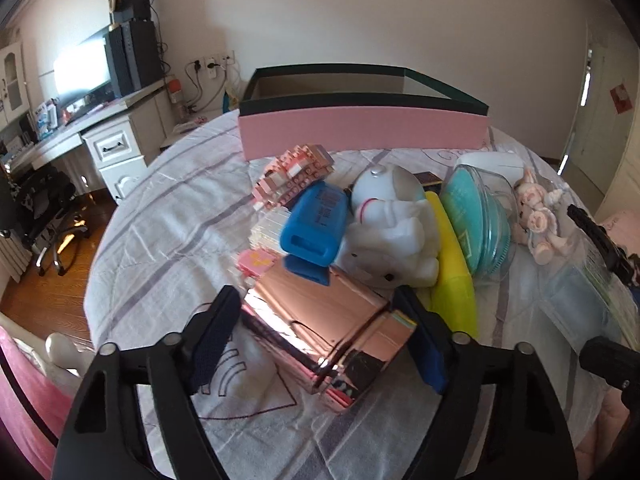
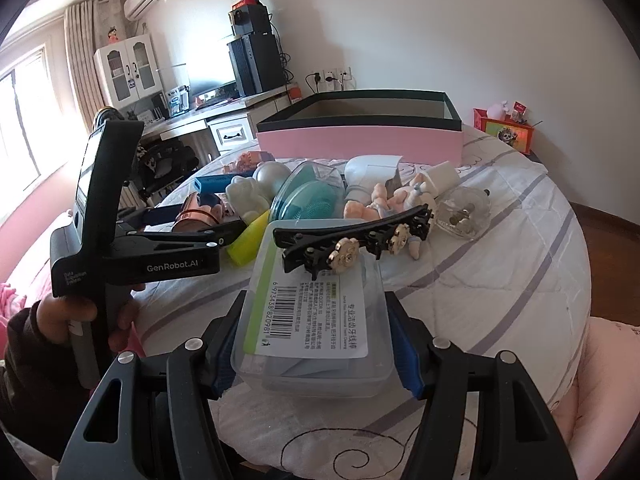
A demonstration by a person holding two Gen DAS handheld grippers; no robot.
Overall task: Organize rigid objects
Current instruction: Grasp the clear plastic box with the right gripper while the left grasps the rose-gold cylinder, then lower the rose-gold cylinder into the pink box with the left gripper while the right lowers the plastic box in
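My left gripper [image 1: 320, 328] has its jaws around a shiny rose-gold box [image 1: 320, 320] on the bed; the pads touch its two sides. It also shows in the right wrist view [image 2: 196, 212]. My right gripper [image 2: 316, 344] is closed on a clear plastic box with a barcode label [image 2: 312, 312]; a black hair clip with gold flowers [image 2: 356, 236] lies on its lid. Behind stands an open pink box with a dark rim [image 1: 360, 132], also in the right wrist view [image 2: 360, 140].
A pile lies between the grippers and the pink box: a blue case [image 1: 316, 224], a white toy [image 1: 392, 232], a yellow block [image 1: 452, 280], a teal item in a clear dish [image 1: 476, 220], a pink brick model [image 1: 292, 176], a small doll [image 1: 536, 212]. A desk [image 1: 80, 128] stands left.
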